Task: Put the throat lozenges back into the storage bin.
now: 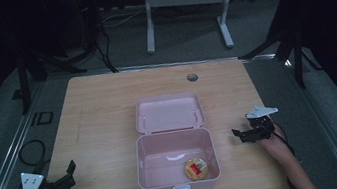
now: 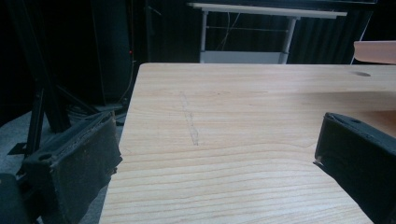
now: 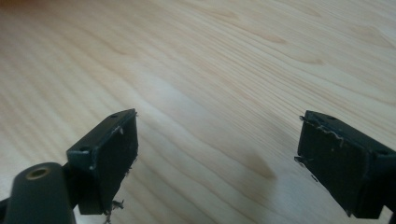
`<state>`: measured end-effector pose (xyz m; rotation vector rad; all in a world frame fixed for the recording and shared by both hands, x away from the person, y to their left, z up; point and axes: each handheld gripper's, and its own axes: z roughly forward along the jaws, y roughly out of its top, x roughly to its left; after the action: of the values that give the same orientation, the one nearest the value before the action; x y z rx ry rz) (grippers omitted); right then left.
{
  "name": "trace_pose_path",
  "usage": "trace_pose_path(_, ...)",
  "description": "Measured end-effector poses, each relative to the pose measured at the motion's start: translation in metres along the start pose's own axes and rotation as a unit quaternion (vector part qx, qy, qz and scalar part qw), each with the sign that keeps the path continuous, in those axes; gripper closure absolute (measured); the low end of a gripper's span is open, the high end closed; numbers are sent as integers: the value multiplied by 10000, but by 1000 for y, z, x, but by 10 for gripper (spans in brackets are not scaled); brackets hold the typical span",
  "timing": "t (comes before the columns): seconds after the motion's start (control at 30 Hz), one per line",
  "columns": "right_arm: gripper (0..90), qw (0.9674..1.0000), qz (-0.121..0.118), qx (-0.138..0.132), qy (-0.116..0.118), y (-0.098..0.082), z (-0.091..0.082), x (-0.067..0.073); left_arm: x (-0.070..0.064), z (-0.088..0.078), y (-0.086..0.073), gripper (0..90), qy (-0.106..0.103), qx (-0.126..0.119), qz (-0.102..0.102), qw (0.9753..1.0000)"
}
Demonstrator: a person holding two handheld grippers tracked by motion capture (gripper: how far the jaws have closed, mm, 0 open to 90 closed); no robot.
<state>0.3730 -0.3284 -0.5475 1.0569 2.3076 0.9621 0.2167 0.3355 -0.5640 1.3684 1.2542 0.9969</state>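
A pink plastic box (image 1: 178,175) stands open at the table's near middle, its lid (image 1: 168,112) laid back flat behind it. Inside, at the front right, lies a small round container (image 1: 196,168) with a yellow and red label. My left gripper (image 1: 68,172) rests open at the table's near left corner, well left of the box; in its own view the jaws (image 2: 215,154) stand wide apart over bare wood. My right gripper (image 1: 239,135) hovers open just right of the box, its jaws (image 3: 217,158) apart above the tabletop with nothing between them.
The wooden table (image 1: 103,109) has a round cable hole (image 1: 192,77) at the back. A faint pencil mark (image 2: 190,122) runs across the wood ahead of the left gripper. Beyond the table stand a white desk frame (image 1: 183,1), black stands and cables on grey floor.
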Motion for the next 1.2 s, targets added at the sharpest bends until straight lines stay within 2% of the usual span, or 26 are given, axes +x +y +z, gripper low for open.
trace_pose_path(0.13,117,9992,225,-221,-246,-7,-4,-7,0,0,0,3,5,-2,1,10000)
trace_pose_path(0.2,117,9972,369,-421,-489,-10,-7,-9,0,0,0,3,5,-3,3,10000)
trace_pose_path(0.3,117,9923,705,-720,-720,-15,-12,-15,0,0,0,3,3,-1,-2,10000)
trace_pose_path(0.37,117,9893,836,-858,-828,-19,-15,-18,0,0,0,3,5,-9,-21,10000)
trace_pose_path(0.47,117,9870,957,-977,-848,-22,-17,-22,1,-1,0,3,-2,-3,-40,10000)
trace_pose_path(0.53,117,9844,986,-1029,-1033,-25,-18,-24,0,0,0,3,-6,4,-31,10000)
trace_pose_path(0.6,117,9818,1120,-1089,-1084,-27,-20,-26,0,0,0,3,-8,4,-29,10000)
trace_pose_path(0.63,117,9795,1178,-1142,-1171,-28,-22,-27,0,0,0,3,-9,4,-32,10000)
trace_pose_path(0.73,117,9731,1411,-1340,-1235,-31,-25,-30,1,-1,0,3,-11,2,-39,10000)
trace_pose_path(0.8,117,9709,1532,-1333,-1270,-32,-26,-32,1,-1,0,3,-8,-3,-53,10000)
trace_pose_path(0.87,117,9684,1596,-1271,-1434,-33,-25,-32,1,-1,0,3,-9,-5,-61,10000)
trace_pose_path(0.9,117,9692,1627,-1242,-1373,-33,-24,-33,1,-1,0,3,-6,-6,-64,10000)
trace_pose_path(0.97,118,9675,1620,-1174,-1546,-32,-23,-32,1,0,0,3,-3,-2,-69,10000)
trace_pose_path(1.07,118,9663,1672,-1097,-1619,-32,-22,-33,1,0,0,3,10,4,-66,10000)
trace_pose_path(1.2,118,9609,1804,-1070,-1808,-32,-22,-36,0,-1,0,3,37,-10,-40,10000)
